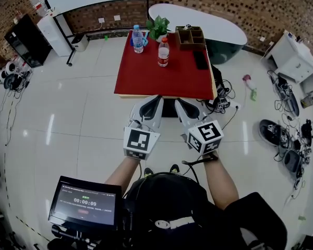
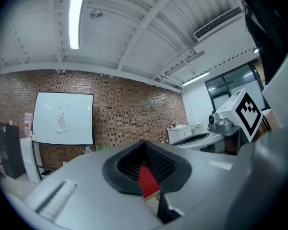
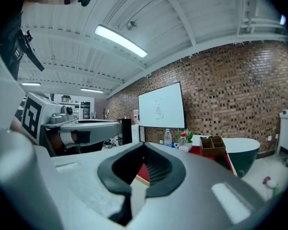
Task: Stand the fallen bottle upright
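Left gripper (image 1: 152,104) and right gripper (image 1: 181,106): jaws together, empty, just before near edge of red square table (image 1: 146,77) | clear plastic bottle with red label (image 1: 164,51) and blue-labelled bottle (image 1: 138,38): both upright, far side | risk: shut jaws pushing in could topple either.

The left gripper (image 1: 154,102) and right gripper (image 1: 181,104) share one build: a light-grey moulded shell that tapers to two jaws. The jaw mouth is edged in black rubber and lined with black ribbed pads (image 3: 158,169). The shell top carries a pale, finely textured strip (image 3: 230,202) on each side. At the rear of each unit sits a white cube, the left cube (image 1: 141,142) and the right cube (image 1: 205,136), printed with black square markers on its faces. A thin black cable (image 1: 195,162) loops at the right wrist. The forearms are bare. The person wears a black top (image 1: 172,197).
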The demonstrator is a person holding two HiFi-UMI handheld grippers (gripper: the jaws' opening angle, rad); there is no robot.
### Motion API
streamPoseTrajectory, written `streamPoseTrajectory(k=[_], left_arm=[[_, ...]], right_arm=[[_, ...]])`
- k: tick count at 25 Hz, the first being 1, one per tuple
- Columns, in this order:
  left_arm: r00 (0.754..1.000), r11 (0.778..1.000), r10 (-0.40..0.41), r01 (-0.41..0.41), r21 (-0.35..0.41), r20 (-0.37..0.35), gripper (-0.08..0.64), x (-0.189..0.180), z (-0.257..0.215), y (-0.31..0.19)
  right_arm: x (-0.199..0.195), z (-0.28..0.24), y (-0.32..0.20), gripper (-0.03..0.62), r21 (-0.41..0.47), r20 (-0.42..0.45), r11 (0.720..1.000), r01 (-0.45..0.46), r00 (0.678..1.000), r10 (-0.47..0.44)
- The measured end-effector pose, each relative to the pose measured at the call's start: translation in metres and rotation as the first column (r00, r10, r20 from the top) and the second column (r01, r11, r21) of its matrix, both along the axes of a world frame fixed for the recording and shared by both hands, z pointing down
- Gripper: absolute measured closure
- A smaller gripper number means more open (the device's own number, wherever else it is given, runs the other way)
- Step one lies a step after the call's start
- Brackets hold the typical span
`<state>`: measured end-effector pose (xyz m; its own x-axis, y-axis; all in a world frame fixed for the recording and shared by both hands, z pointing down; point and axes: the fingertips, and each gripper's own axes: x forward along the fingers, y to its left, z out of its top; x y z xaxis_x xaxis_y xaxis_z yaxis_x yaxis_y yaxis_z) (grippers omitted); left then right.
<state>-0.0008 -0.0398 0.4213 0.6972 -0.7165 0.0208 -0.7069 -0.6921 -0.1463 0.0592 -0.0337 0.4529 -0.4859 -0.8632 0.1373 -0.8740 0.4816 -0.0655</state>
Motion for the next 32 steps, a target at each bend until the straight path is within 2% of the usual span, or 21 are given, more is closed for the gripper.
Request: streamPoseTrajectory(k=[6, 23, 32], left_arm=[[1.000, 1.000, 0.025, -0.025, 0.005, 0.017, 0.558, 0.016, -0.012, -0.005], [1.000, 1.000, 0.002, -0.002, 0.021, 0.026, 0.558, 0.009, -0.010, -0.009], [0.999, 0.999, 0.009, -0.011, 0.036, 0.032, 0.558, 0.024, -0.017, -0.014]], right_arm=[[0.006, -0.015, -0.009, 0.588, 0.016, 0.014, 1.000, -0.005, 1.000, 0.005], [-0.007, -0.008, -0.015, 0.588, 0.023, 0.005, 0.999, 0.031, 1.000, -0.031], [0.005, -0.014, -0.022, 0.588, 0.032, 0.008, 0.999, 0.029, 1.000, -0.029]])
